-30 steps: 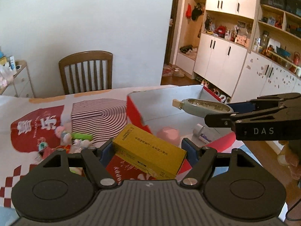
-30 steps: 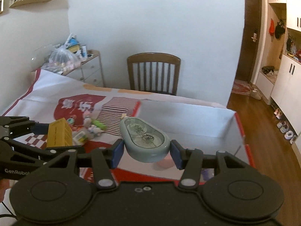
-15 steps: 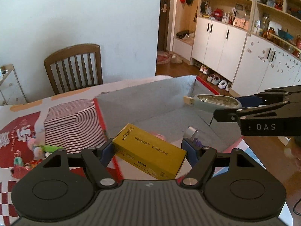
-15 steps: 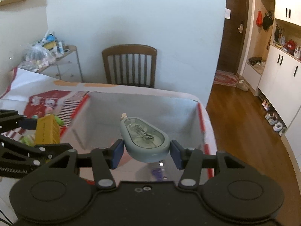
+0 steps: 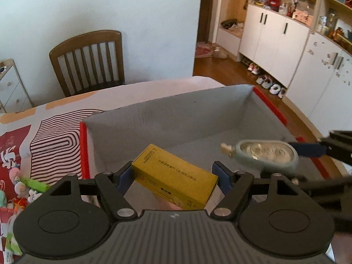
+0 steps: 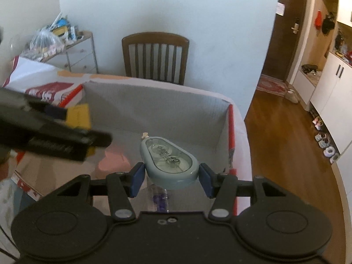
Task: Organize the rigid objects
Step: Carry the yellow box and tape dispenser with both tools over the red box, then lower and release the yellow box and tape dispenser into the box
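Note:
My left gripper [image 5: 173, 176] is shut on a yellow carton [image 5: 173, 177] and holds it over the near edge of an open grey box with red rims [image 5: 176, 118]. My right gripper [image 6: 171, 176] is shut on a grey-green correction tape dispenser [image 6: 170, 161] and holds it above the box floor [image 6: 154, 114]. The dispenser also shows in the left wrist view [image 5: 266, 155], to the right of the carton. The carton shows blurred in the right wrist view [image 6: 80, 116]. A pink object [image 6: 113, 159] and a small purple item [image 6: 160, 200] lie in the box.
Small toys [image 5: 24, 187] lie on the patterned tablecloth [image 5: 50, 136] left of the box. A wooden chair [image 5: 88, 59] stands behind the table. White cabinets [image 5: 286, 48] and wood floor [image 6: 286, 143] are to the right.
Both grippers have moved right and forward over the grey box and tilted down, each keeping its object. The box interior now fills the middle of both views.

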### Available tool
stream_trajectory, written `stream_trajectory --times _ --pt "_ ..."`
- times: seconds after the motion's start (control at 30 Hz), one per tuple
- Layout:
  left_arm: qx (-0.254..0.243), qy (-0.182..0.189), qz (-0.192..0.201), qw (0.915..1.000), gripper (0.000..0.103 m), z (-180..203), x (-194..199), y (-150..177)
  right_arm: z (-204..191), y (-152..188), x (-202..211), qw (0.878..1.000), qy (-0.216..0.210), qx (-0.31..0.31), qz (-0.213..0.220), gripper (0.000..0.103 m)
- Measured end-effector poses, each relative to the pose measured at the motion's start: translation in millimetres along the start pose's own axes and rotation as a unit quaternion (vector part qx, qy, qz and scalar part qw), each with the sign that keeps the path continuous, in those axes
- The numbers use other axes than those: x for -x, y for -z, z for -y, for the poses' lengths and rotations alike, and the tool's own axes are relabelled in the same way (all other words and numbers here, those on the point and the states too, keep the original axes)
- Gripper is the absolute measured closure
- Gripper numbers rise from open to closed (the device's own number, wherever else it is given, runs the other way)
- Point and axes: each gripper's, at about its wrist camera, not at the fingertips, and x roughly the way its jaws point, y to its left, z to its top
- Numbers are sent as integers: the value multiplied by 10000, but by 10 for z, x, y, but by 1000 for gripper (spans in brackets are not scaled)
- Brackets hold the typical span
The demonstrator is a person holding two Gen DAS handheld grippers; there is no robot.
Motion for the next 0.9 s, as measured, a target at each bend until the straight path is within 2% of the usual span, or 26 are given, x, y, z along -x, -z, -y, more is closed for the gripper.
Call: stream_trajectory --times 0.27,0.5,0.9 --pt "255 -176 -372 9988 27 -25 -368 -114 -20 -44 -255 9990 -59 222 -377 51" --pt "259 -376 -911 9948 27 -24 -654 -275 -74 -92 -386 9970 -5 471 -612 51" --pt "246 -497 -1302 9899 27 1 -916 -294 -204 -135 -482 9931 -74 790 -868 51"
